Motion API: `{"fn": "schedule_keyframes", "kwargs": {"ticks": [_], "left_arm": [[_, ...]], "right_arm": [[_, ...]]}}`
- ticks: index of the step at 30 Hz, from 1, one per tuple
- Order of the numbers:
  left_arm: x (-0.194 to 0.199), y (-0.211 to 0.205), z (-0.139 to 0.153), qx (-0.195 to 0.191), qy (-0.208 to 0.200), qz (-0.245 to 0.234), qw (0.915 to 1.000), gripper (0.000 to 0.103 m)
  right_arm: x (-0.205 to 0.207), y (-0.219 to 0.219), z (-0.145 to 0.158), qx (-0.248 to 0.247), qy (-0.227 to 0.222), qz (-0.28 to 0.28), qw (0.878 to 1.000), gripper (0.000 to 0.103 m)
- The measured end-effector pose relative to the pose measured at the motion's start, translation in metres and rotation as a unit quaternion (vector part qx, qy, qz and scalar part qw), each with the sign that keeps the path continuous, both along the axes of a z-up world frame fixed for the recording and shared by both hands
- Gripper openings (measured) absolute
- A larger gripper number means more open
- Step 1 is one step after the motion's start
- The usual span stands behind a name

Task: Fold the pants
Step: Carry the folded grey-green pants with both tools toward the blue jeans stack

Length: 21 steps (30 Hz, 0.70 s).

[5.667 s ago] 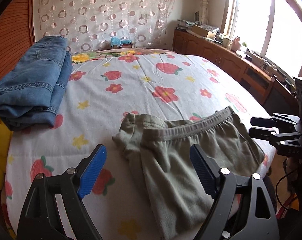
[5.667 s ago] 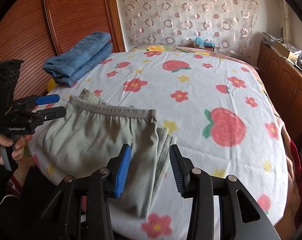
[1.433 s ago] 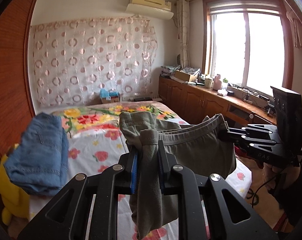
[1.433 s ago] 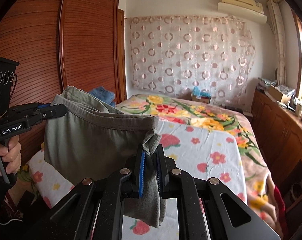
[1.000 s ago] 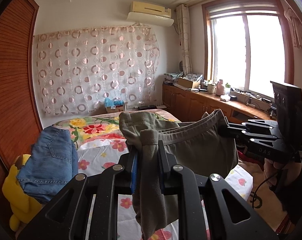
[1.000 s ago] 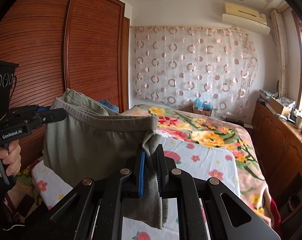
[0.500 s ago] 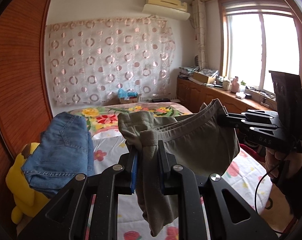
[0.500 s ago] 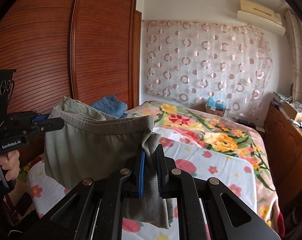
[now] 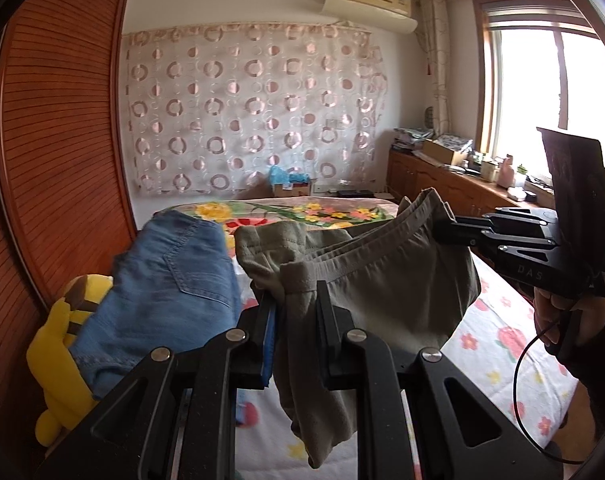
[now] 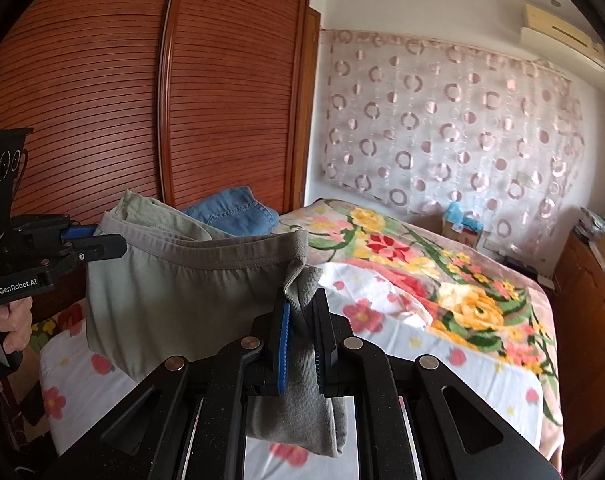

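Observation:
The folded grey-green pants (image 9: 386, 288) hang in the air above the bed, held by the waistband at both ends. My left gripper (image 9: 296, 300) is shut on one end of the waistband. It also shows in the right wrist view (image 10: 102, 242). My right gripper (image 10: 302, 308) is shut on the other end, and it shows in the left wrist view (image 9: 448, 228). The pants (image 10: 174, 284) stretch between the two, with cloth hanging below each pair of jaws.
The bed (image 10: 414, 308) has a white flowered sheet. Folded blue jeans (image 9: 162, 292) lie at its left side, over a yellow plush toy (image 9: 58, 344). A wooden wardrobe (image 10: 142, 100) stands left. A wooden counter (image 9: 442, 184) runs under the window.
Both grippers closed on the waistband and lifted the pants off the bed. Over the last second the pants have been carried left, toward the jeans and the wardrobe.

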<state>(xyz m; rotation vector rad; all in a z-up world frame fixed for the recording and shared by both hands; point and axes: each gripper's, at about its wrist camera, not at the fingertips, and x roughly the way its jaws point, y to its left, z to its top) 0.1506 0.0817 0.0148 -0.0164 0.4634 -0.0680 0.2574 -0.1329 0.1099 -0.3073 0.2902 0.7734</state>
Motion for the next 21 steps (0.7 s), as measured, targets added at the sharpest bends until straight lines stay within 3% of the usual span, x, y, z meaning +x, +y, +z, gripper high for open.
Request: {"fn": "schedule_keyframes", "kwargs": {"ticks": [11,18,21], "left_arm": [[0.029,0.032,0.003,0.013,-0.003,0.036,0.9992,0.018],[0.04,0.051,-0.005,0.011,-0.001,0.054,0.9985,0.018],[0.036,0.055,-0.003,0.018,-0.018,0.068,0.9973,0.018]], "right_arm": [[0.053,0.031,-0.001,-0.011,-0.014,0.025,1.0,0.01],[0.064,0.051,-0.009,-0.03,-0.043,0.043,0.998,0.01],[0.074,0.06,-0.009,-0.033,-0.047,0.061,0.996,0.01]]}}
